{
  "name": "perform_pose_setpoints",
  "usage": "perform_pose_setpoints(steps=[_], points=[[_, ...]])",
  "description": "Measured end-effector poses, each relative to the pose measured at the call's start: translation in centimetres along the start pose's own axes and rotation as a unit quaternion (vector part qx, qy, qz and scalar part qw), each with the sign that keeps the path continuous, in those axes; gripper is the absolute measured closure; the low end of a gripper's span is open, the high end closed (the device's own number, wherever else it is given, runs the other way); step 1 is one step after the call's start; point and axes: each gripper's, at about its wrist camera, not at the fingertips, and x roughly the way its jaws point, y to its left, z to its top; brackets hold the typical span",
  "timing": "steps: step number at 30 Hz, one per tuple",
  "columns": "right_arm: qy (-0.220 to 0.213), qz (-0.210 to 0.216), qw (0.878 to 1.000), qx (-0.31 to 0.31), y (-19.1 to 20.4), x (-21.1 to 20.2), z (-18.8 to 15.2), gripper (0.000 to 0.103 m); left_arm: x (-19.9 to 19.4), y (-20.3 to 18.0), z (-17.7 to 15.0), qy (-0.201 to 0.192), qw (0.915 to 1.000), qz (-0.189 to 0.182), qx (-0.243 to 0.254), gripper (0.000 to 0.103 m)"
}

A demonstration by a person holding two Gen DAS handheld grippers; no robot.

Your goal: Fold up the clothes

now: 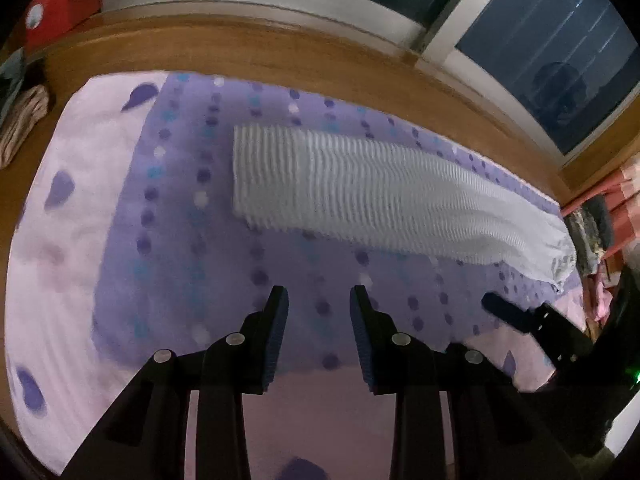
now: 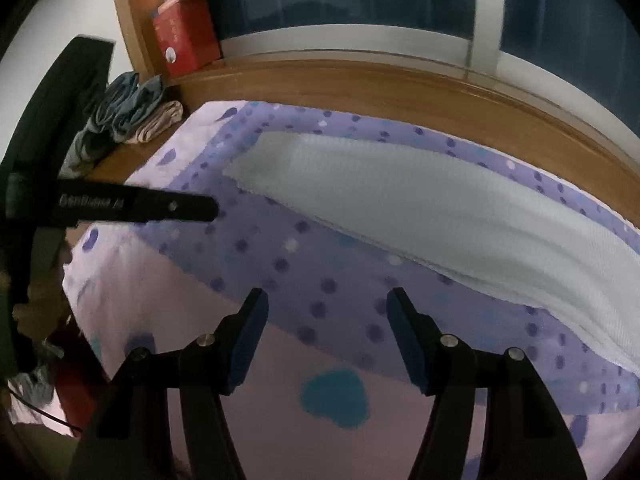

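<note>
While nothing is held between them, the left gripper [image 1: 319, 300] and right gripper [image 2: 327, 300] are kept parted above the bed [image 1: 168, 240]; the garment [image 1: 360, 196] is spread ahead of both fingers.

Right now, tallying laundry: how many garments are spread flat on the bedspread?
1: the white garment lying along the purple bedspread, toward the wooden ledge. Bunched clothes sit off it.

Dotted sheet [image 1: 192, 240] lying bare before both grippers; white garment [image 1: 360, 192] stretching across beyond, wooden ledge [image 1: 240, 52] closing the far side, clothes pile [image 2: 132, 112] crowding the left corner.
</note>
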Motion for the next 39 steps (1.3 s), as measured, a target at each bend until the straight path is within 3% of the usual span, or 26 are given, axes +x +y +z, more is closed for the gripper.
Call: perform_pose_setpoints(steps=[6, 11, 21, 29, 31, 33, 36, 39], points=[[-0.011, -0.019, 1.000, 0.006, 4.0, 3.8, 3.0, 0.041, 1.6, 3.1, 4.7, 0.014, 0.9992, -0.022, 0.030, 0.071], [-0.008, -0.030, 0.999, 0.020, 6.0, 7.3, 4.9, 0.041, 4.0, 4.6, 7.0, 0.032, 0.9980, -0.047, 0.028, 0.071], [0.007, -0.089, 0.996, 0.008, 7.5, 11.8, 6.5, 0.041, 6.9, 6.3, 8.9, 0.041, 0.9951, -0.090, -0.007, 0.071], [-0.007, -0.093, 0.995, 0.026, 6.6, 13.1, 7.5, 0.036, 7.2, 5.9, 8.9, 0.033, 0.9943, -0.101, 0.011, 0.064], [-0.010, -0.094, 0.995, 0.034, 6.3, 13.3, 7.6, 0.040, 7.2, 6.0, 8.9, 0.030, 0.9935, -0.110, 0.006, 0.058], [-0.014, -0.102, 0.994, 0.041, 5.9, 13.3, 7.6, 0.050, 7.2, 6.0, 9.1, 0.031, 0.9916, -0.126, -0.005, 0.054], [-0.017, -0.112, 0.992, 0.059, 5.0, 13.2, 7.6, 0.073, 7.1, 6.1, 9.1, 0.030, 0.9912, -0.128, -0.017, 0.054], [-0.020, -0.114, 0.991, 0.068, 4.1, 13.1, 7.6, 0.085, 5.2, 7.5, 8.7, -0.004, 0.9862, -0.152, -0.065, 0.054]])
